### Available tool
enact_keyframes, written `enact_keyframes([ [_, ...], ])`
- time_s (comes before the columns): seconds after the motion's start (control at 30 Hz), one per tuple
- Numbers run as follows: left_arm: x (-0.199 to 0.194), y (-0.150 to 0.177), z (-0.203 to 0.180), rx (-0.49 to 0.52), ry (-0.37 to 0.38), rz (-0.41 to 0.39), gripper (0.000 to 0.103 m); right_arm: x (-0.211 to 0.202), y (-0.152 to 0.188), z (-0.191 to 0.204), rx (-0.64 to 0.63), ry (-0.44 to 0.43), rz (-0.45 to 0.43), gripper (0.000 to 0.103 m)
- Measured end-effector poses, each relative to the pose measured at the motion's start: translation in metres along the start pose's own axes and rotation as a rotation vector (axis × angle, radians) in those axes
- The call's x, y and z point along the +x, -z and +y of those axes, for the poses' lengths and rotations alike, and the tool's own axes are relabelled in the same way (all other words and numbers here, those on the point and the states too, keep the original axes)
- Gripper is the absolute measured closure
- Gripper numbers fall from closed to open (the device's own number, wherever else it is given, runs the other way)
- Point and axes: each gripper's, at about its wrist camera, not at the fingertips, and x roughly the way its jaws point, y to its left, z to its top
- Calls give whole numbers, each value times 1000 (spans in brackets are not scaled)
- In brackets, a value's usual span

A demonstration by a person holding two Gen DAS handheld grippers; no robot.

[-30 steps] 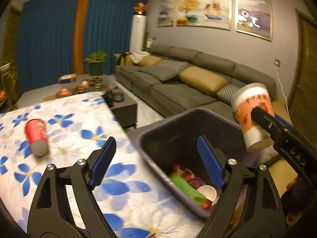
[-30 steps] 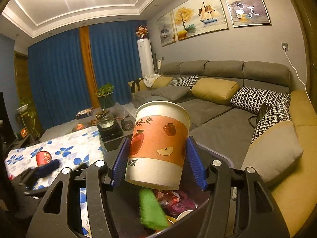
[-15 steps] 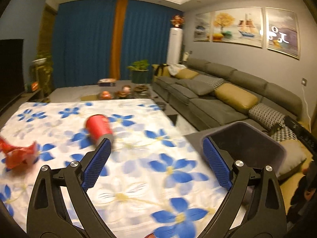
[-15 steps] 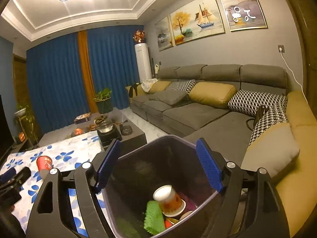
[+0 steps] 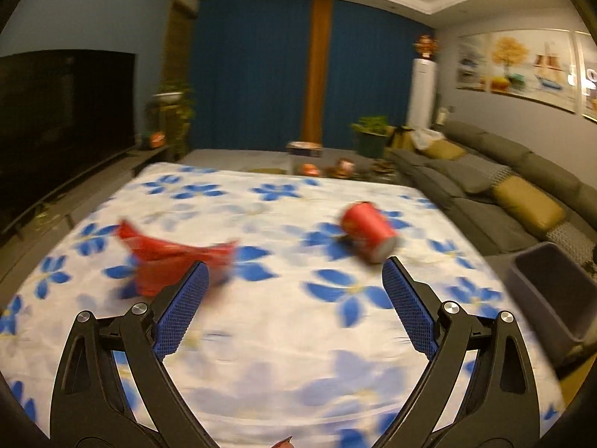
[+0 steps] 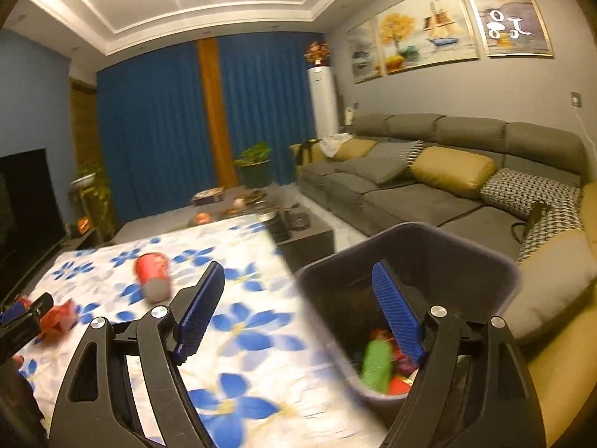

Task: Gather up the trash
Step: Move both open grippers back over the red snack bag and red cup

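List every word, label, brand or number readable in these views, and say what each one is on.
No text can be read for certain.
Right-hand painting: large white characters, not legible.
Red cup on the flowered cloth: any print is lost to motion blur.
Red wrapper: blurred, nothing legible.
Trash in the bin: blurred, no label legible.

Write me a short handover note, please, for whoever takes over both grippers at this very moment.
Left gripper: open, empty, over the flowered tablecloth.
Right gripper: open, empty, at the trash bin's near edge.
Done: the bin already holds a green item and other scraps.
Left: the red cup lying on its side and the crumpled red wrapper, both on the cloth. The wrapper sits nearest the left gripper.
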Motion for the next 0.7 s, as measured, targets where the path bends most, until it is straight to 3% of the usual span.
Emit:
enact_keyframes([
  [0.33, 16, -8, 97, -103, -145, 16, 11, 20, 12, 81, -82, -121, 48, 24],
  [0.63, 61, -16, 129, -159, -113, 100, 11, 47, 20, 128, -132, -189, 83, 24],
  [0.7, 71, -16, 134, -185, -89, 126, 15, 52, 21, 134, -142, -198, 86, 24],
])
